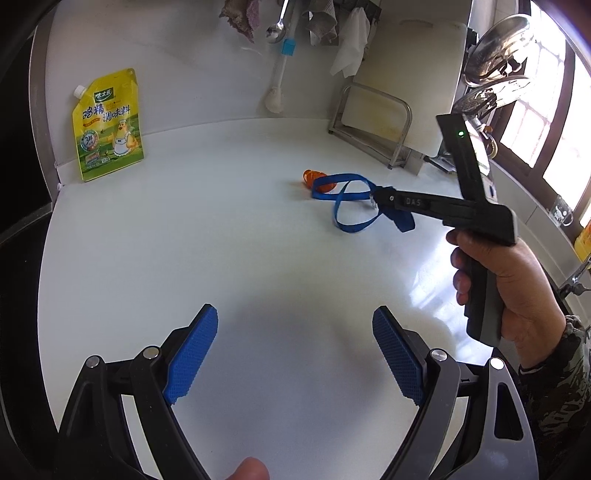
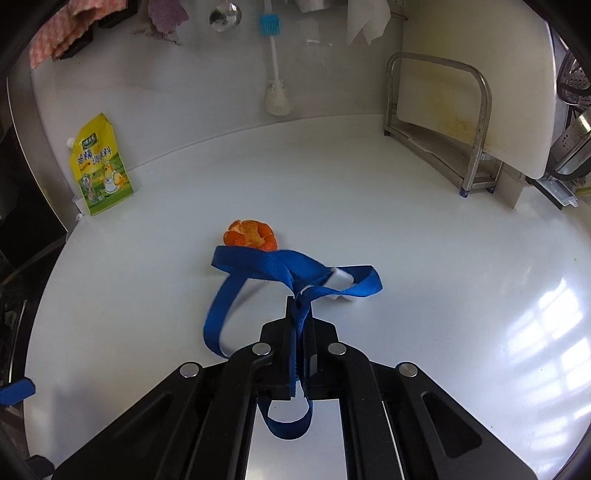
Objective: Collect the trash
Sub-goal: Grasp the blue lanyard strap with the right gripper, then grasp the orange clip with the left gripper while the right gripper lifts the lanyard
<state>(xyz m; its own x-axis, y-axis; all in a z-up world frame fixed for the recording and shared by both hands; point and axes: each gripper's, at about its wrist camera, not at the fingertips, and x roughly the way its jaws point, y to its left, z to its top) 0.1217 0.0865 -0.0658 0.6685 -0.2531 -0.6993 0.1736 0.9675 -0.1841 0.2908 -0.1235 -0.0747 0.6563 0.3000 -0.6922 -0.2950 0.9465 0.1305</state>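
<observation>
**Blue strap pinched in right gripper, orange peel on the counter**

On the white counter [image 2: 406, 229]: 1 blue strap [image 2: 258, 266] and 1 piece of orange peel [image 2: 251, 234], just beside each other near the middle. Strap looped and twisted, 1 loop lying next to the peel, 1 loop hanging under the gripper body. Small white tag or clip [image 2: 341, 277] among the strap folds; not clear what exactly.

Right gripper [image 2: 299, 306]: jaws pressed together on the blue strap, with the webbing running between the 2 black fingers. In the left wrist view, same gripper [image 1: 380, 195] seen from the side, held by the right hand [image 1: 506, 280] with a camouflage sleeve [image 1: 557, 376], its tip at the strap. Strap partly raised from the counter there, rest of it lying on the surface.

Left gripper [image 1: 295, 354]: jaws wide apart, nothing between the 2 blue pads [image 1: 192, 354], over a bare part of the counter, well apart from the strap and peel.

At the back left, against the wall: yellow seasoning pouch [image 1: 109, 125], upright. On the wall: white brush with blue head [image 2: 273, 66] and a hanging ladle [image 2: 223, 16]. At the back right: metal rack [image 2: 454, 122] with a white cutting board [image 2: 480, 66] leaning in it.
</observation>
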